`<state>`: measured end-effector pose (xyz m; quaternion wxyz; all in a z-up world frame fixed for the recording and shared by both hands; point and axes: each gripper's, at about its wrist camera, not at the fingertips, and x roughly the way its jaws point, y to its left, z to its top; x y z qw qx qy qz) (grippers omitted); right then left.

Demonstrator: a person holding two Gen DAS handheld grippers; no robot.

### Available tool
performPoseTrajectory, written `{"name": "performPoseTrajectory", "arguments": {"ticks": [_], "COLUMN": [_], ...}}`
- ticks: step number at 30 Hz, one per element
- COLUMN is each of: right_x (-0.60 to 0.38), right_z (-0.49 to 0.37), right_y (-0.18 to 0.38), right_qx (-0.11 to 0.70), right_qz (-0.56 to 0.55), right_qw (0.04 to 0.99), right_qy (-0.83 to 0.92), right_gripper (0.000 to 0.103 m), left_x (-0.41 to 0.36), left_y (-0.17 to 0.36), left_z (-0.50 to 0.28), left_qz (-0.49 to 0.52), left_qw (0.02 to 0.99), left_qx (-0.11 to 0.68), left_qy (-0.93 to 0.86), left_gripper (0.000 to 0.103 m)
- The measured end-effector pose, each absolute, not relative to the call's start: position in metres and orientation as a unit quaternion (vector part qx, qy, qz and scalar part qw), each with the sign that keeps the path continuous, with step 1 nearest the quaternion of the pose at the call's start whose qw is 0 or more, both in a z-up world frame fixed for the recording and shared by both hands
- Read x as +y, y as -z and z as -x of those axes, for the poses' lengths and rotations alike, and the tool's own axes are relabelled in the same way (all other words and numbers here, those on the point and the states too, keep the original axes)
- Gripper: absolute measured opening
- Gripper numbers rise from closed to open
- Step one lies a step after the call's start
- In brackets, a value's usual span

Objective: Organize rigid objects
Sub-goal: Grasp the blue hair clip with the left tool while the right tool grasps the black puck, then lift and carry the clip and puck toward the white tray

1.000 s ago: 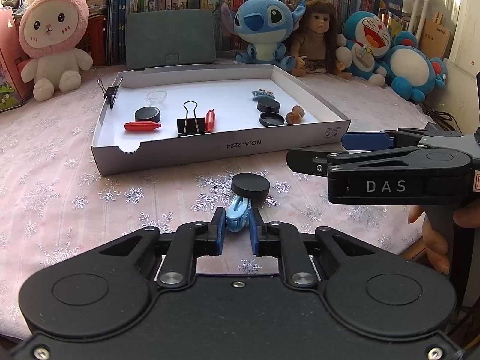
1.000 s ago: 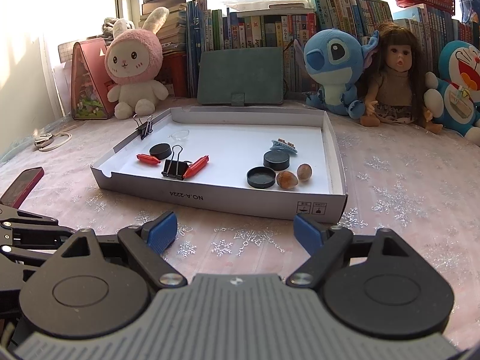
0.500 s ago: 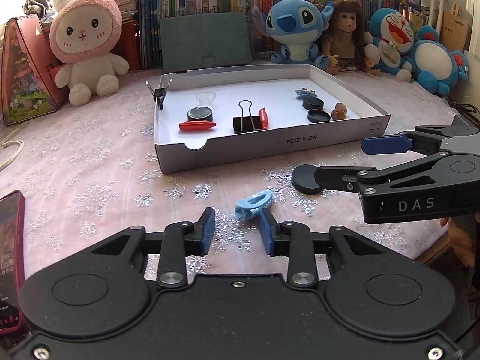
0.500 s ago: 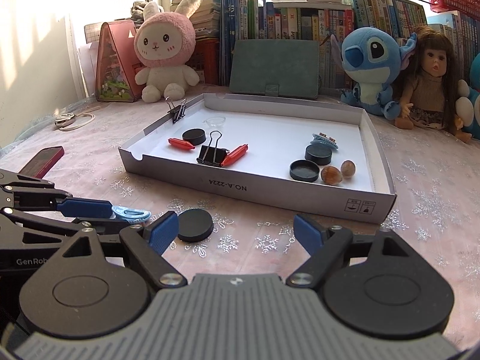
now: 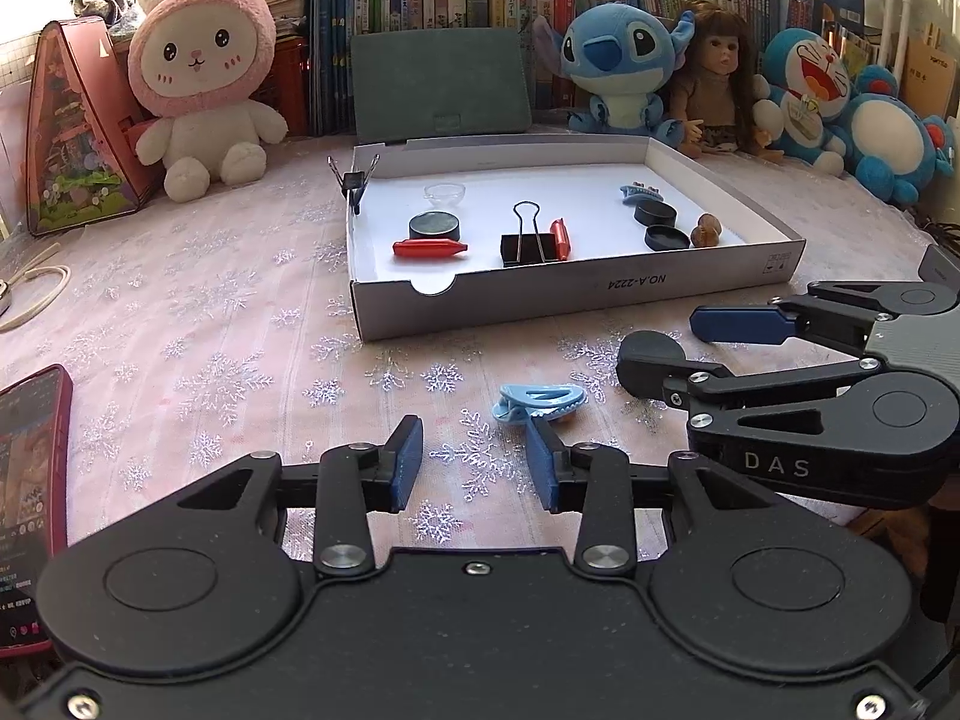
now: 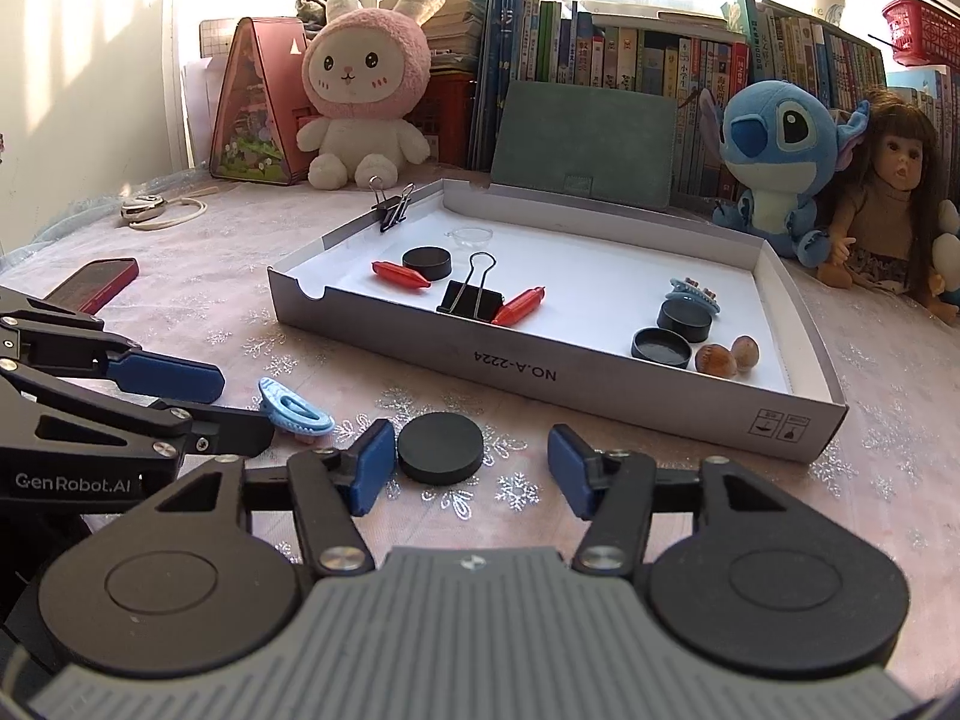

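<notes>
Snowflake-patterned pink cloth (image 6: 900,480) under everything, shelves of books and plush toys behind. From left: left gripper (image 5: 474,461) with jaws opening and nothing between them, blue hair clip (image 5: 539,403) lying loose at its right fingertip; then right gripper (image 6: 471,468), jaws closing around black disc (image 6: 441,447), left pad touching, right pad apart. Behind both, white box lid (image 6: 558,369) holding clips, red pieces, discs, nuts.

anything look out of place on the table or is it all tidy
Two pieces lie outside the white tray, on the cloth in front of it: a blue hair clip and a black disc. The rest are inside. One binder clip is clamped on the tray's far left wall.
</notes>
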<state>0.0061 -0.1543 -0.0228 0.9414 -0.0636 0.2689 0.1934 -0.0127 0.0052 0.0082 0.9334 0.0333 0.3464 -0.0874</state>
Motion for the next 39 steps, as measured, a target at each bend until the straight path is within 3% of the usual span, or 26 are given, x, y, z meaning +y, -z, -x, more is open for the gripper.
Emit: {"name": "performPoseTrajectory", "arguments": {"ticks": [2,4,15,39], "right_x": [-0.153,-0.153,-0.170,-0.180], "right_z": [-0.005,-0.002,0.021,0.038], "right_y": [0.024,0.025,0.027,0.044], "right_qx": [0.263,0.254,0.207,0.178], "right_qz": [0.061,0.056,0.039,0.008], "right_qw": [0.945,0.949,0.973,0.983], "right_qy": [-0.187,-0.179,-0.098,-0.049], "right_gripper": [0.042,0.038,0.038,0.041], "left_x": [0.005,0.004,-0.016,-0.036], "left_y": [-0.008,-0.009,-0.004,0.015], "left_z": [0.014,0.016,0.023,0.019], "left_qz": [-0.027,-0.019,0.003,-0.002], "left_qw": [0.935,0.938,0.952,0.962], "left_qx": [0.343,0.337,0.300,0.271], "left_qy": [0.083,0.078,0.055,0.016], "left_gripper": [0.037,0.040,0.053,0.053]}}
